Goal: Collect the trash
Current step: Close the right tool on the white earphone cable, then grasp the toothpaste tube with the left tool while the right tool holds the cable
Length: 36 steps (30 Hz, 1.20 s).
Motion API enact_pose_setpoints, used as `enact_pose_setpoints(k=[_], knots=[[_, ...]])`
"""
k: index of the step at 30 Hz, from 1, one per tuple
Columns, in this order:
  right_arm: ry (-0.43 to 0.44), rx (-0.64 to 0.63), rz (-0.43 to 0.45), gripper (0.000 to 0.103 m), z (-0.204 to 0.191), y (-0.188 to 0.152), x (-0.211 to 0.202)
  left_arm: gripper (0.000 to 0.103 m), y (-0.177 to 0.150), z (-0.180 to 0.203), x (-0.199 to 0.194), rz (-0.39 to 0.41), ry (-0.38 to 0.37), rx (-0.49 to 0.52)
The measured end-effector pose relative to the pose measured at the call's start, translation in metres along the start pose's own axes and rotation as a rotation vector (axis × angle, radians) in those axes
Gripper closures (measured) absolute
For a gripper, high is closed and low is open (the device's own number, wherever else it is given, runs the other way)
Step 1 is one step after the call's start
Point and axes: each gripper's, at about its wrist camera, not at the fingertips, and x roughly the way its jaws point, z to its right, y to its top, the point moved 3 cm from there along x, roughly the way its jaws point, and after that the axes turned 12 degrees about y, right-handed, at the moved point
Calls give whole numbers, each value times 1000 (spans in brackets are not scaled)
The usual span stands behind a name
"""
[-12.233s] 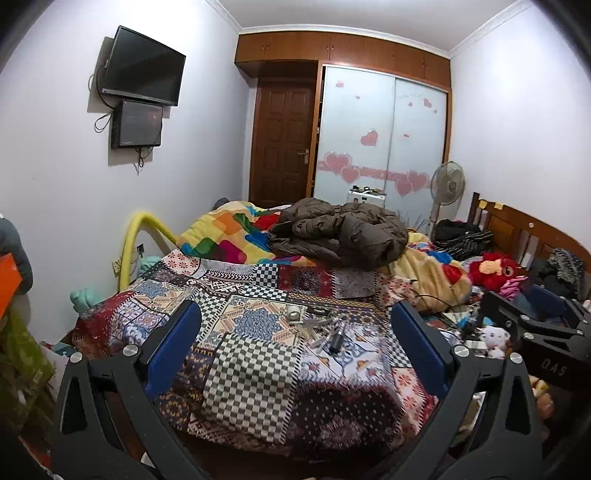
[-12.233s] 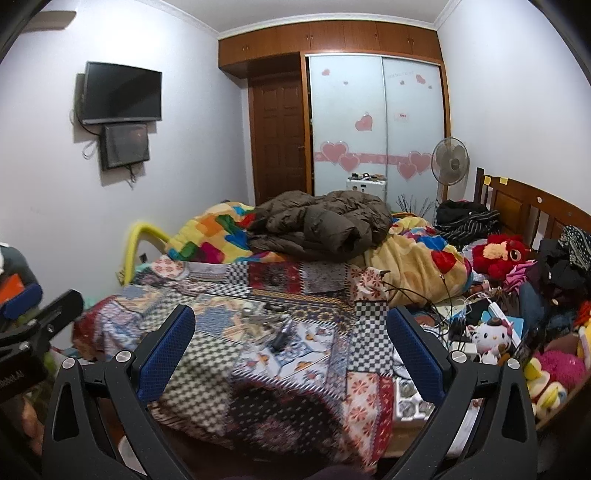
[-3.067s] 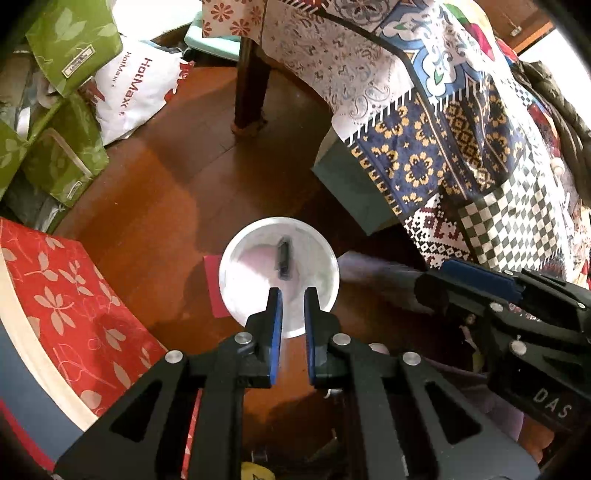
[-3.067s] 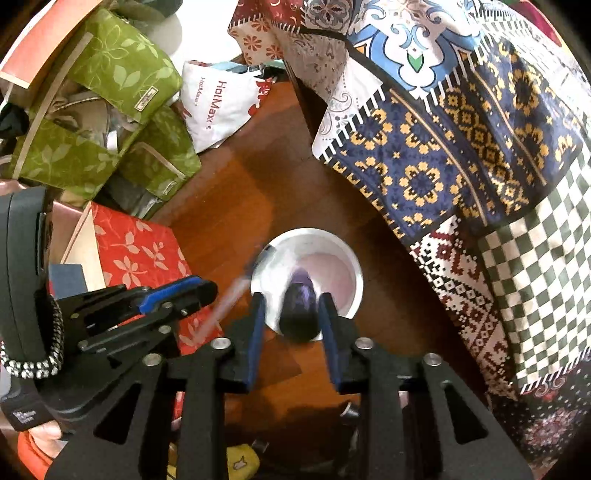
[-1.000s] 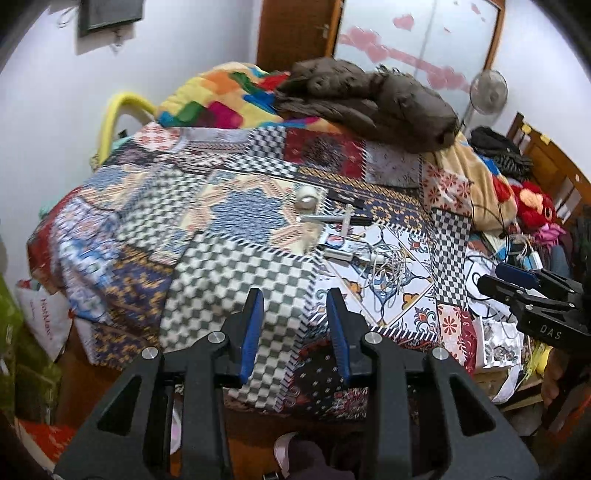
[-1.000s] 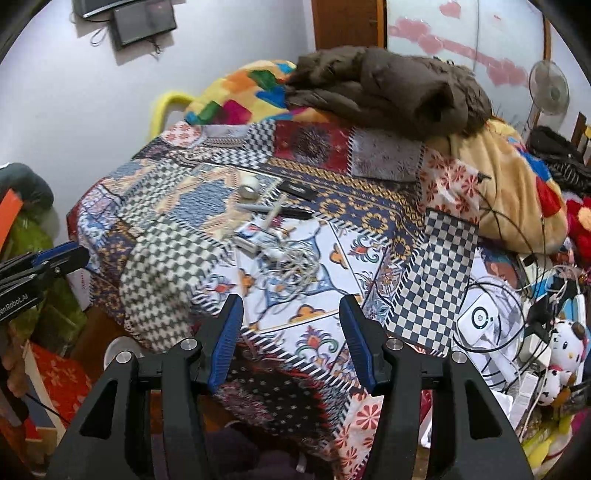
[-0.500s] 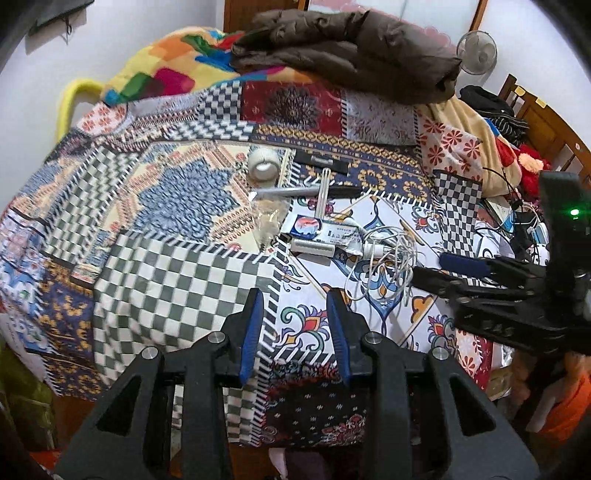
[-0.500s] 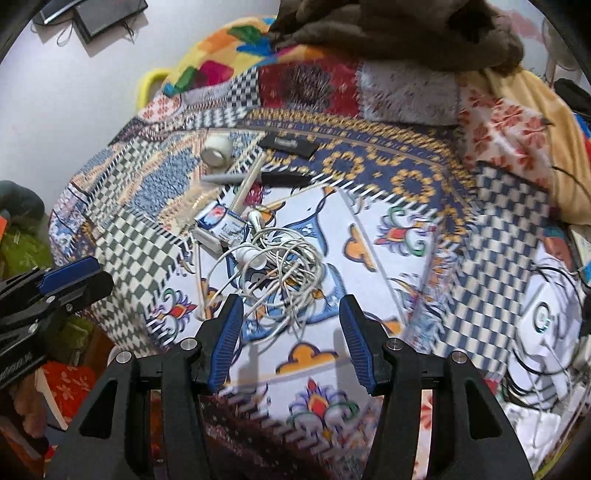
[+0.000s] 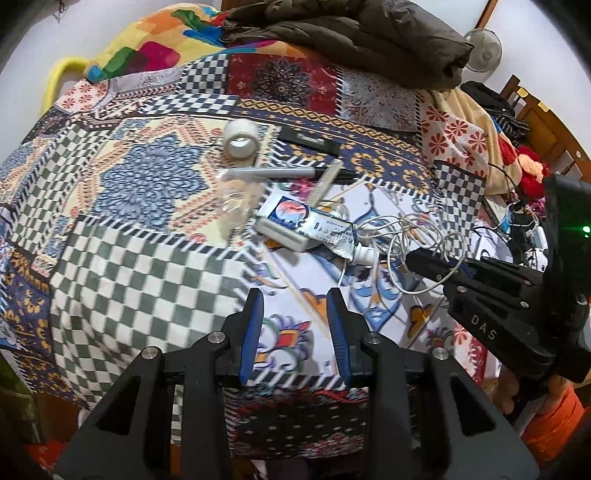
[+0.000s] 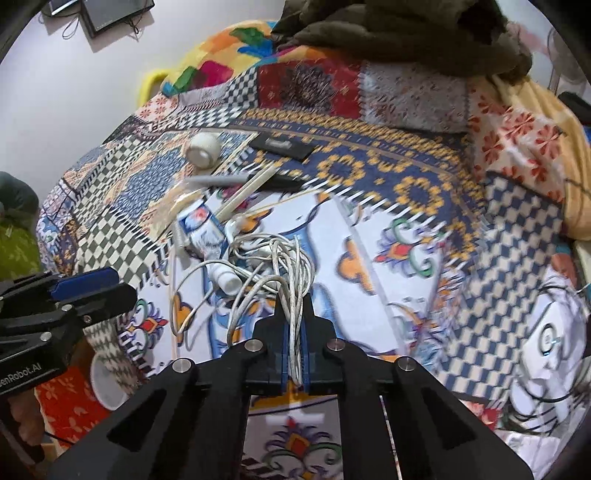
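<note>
Trash lies on the patterned bedspread (image 9: pixel 140 273): a tangle of white cable (image 10: pixel 273 273), a squeezed toothpaste tube (image 9: pixel 314 225), a clear plastic wrapper (image 9: pixel 238 203), a tape roll (image 9: pixel 241 139), a grey pen (image 9: pixel 273 171) and a black flat piece (image 9: pixel 308 140). My right gripper (image 10: pixel 294 325) is shut on the white cable, strands running between its blue pads; it also shows in the left wrist view (image 9: pixel 436 266). My left gripper (image 9: pixel 293 317) is open and empty, low over the bedspread in front of the tube.
A white bin (image 10: pixel 105 384) stands on the floor below the bed's corner, beside a red floral bag (image 10: pixel 62 402). A brown jacket (image 9: pixel 351 33) and colourful blanket (image 9: pixel 147 55) lie at the far side. Plush toys and cables clutter the right edge (image 9: pixel 524 173).
My right gripper has moved forward onto the cable tangle and shut on it. My left gripper has come closer to the bedspread and stays open.
</note>
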Motion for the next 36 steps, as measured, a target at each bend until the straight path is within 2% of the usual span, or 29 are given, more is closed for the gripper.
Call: enact_pose_setpoints(k=[7,11,14,20,22,29,32,36], knots=[[-25,-15,19,99,9,-2,-15,69,11,22,11,-18,-8,-28],[-21,-10,-2,99,13,-11,-14,69,16,31,20,-52,-73,-89],[-16,-9,-10,99,16,-20,-19,69,16,38,26,-74,-92,-114],[-17,-25,-36,99,19,-36,-23,69,15,51,43,-119,-79,-160],[-13,-29,-38,99,19,-39,-25,69,17,57,45,-104,-58,-155],[-11,-22,-33,99,20,-44,-31,69,20,79,47,-111,-56,-123],[-12,-9,-30,99,24,-46,-35,63,19,84,47,-110,-45,-106],[-18,5,-29,99,27,-48,-38,63,16,93,45,-117,-57,-78]])
